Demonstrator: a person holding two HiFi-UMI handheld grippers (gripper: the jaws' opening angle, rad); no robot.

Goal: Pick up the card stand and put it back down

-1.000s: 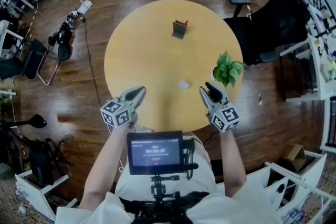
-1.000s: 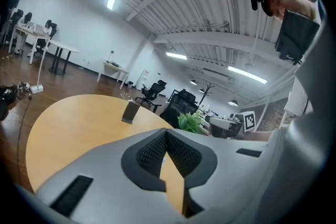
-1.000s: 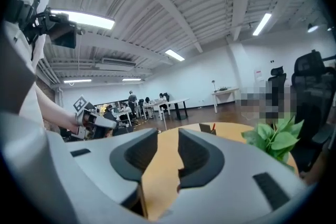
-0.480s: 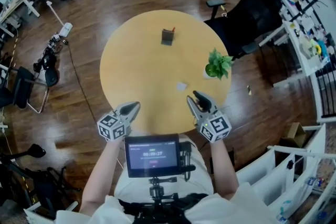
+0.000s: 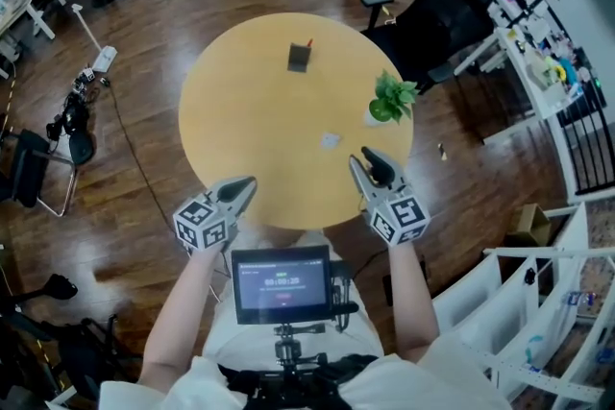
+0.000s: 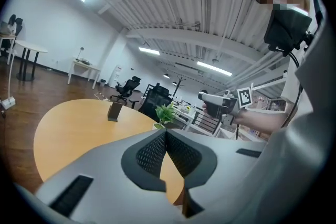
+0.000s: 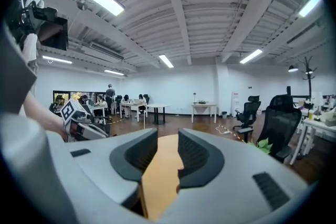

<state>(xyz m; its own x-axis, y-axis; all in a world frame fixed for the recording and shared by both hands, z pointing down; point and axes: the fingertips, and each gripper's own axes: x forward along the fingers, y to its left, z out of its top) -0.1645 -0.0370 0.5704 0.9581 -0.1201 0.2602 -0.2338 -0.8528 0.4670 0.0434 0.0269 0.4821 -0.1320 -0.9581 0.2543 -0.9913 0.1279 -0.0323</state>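
Empty-jawed at the table (image 5: 240,130) edge.
My left gripper (image 5: 246,184) is closed, right gripper (image 5: 371,160) narrowly apart; card stand (image 5: 299,59), upper centre overhead, escapes the right gripper view.

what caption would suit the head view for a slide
Left gripper shut and right gripper open at the near edge of the table, card stand untouched on its far side.

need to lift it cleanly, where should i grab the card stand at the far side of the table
Probably pinch the card stand across its thin width near the top, coming from the near side: it stands up as a narrow slab, apart from the plant.
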